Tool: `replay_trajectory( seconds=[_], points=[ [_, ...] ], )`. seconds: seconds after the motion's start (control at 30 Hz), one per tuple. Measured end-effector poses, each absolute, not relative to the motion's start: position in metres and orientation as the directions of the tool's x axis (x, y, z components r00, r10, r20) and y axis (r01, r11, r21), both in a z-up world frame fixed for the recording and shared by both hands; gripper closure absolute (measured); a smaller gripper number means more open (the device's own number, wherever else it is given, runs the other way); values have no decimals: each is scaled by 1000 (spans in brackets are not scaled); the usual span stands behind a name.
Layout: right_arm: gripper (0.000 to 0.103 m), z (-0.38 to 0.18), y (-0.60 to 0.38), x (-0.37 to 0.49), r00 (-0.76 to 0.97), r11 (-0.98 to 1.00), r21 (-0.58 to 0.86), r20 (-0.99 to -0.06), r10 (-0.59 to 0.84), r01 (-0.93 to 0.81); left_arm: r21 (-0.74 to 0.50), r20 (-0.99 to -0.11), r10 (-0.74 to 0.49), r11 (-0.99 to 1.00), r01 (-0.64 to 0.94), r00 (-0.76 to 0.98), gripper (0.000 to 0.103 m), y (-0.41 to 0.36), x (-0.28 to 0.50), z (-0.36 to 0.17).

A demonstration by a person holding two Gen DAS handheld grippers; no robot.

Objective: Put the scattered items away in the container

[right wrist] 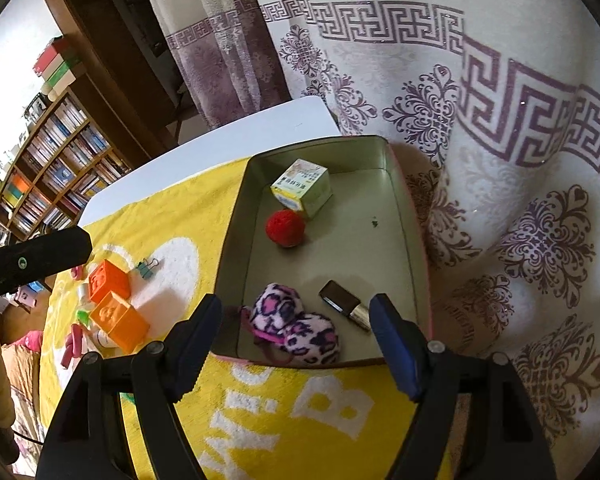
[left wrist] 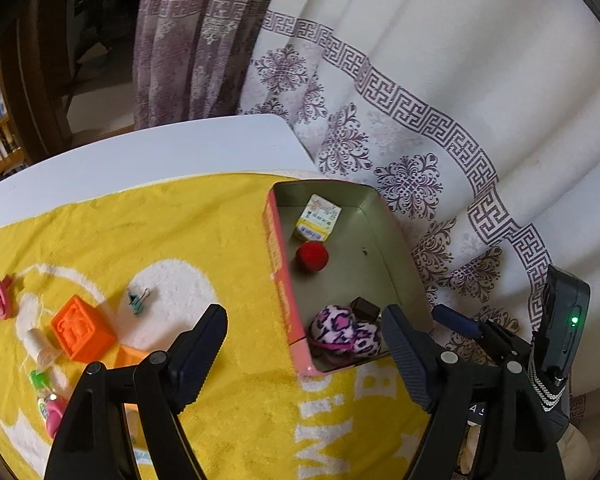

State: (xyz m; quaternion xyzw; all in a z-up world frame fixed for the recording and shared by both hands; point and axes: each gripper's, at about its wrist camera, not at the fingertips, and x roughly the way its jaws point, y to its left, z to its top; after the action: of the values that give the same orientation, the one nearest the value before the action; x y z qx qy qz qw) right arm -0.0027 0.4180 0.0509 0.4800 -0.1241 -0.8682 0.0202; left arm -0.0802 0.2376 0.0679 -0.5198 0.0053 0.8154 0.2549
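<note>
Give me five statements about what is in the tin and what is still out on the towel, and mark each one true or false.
1. A red ball lies inside the tin. True.
2. The pink leopard-print plush is still out on the yellow towel. False: it lies in the tin's near end.
3. Two orange blocks sit on the towel outside the tin. True.
4. The binder clip is in the tin beside the small carton. False: the clip lies on the towel, near the blocks.
5. The right gripper is clamped on the red ball. False: its jaws are open with nothing held.
</note>
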Motion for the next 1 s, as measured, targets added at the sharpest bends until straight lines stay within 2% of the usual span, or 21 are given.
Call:
replay_trajectory(
  seconds=[0.53,1.0],
  points=[
    [24,55,351,6,-525,-972,235,-828,-195,-10,-208,-869,333,-917,-341,-365,22,153,-67,70],
    [24,55,274,13,-489,-973,217,-842,-228,80,-57,-880,166,-967,-247,-446,22,67,-51,75]
  ],
)
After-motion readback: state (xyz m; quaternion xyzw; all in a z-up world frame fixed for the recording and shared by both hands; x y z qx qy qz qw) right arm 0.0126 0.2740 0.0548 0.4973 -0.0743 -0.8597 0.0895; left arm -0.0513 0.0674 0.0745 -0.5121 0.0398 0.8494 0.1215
